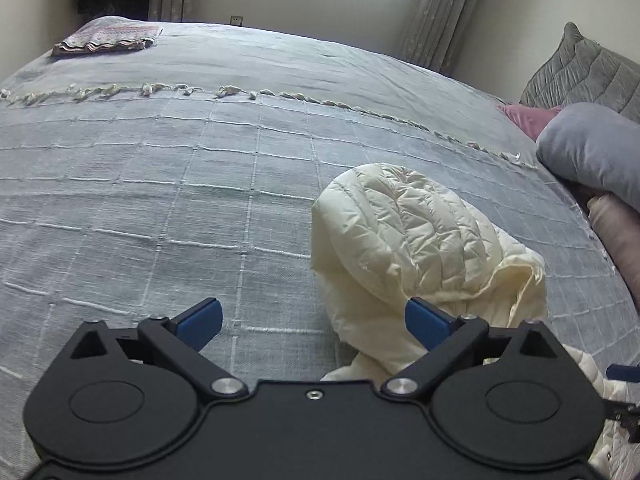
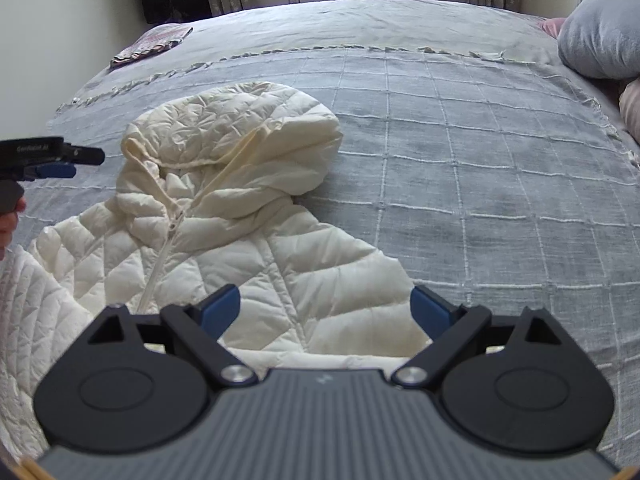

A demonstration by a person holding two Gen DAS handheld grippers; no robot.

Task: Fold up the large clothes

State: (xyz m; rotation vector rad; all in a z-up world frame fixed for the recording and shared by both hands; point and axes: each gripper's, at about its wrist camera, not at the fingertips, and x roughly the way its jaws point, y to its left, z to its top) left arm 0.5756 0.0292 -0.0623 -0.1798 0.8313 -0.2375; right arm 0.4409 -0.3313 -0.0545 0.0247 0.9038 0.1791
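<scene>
A cream quilted hooded jacket point(image 2: 224, 216) lies on the grey bed cover point(image 2: 480, 184), zipper side up, hood point(image 2: 236, 136) toward the far side. In the left wrist view only the hood point(image 1: 404, 236) shows. My left gripper point(image 1: 314, 322) is open and empty, hovering above the cover beside the hood; it also shows at the left edge of the right wrist view point(image 2: 56, 164). My right gripper point(image 2: 326, 314) is open and empty above the jacket's shoulder and chest.
A folded patterned cloth point(image 1: 106, 40) lies at the far corner of the bed. Grey, pink and quilted pillows point(image 1: 596, 148) are piled at the right. A fringe seam point(image 1: 248, 94) crosses the cover. Curtains and wall stand beyond.
</scene>
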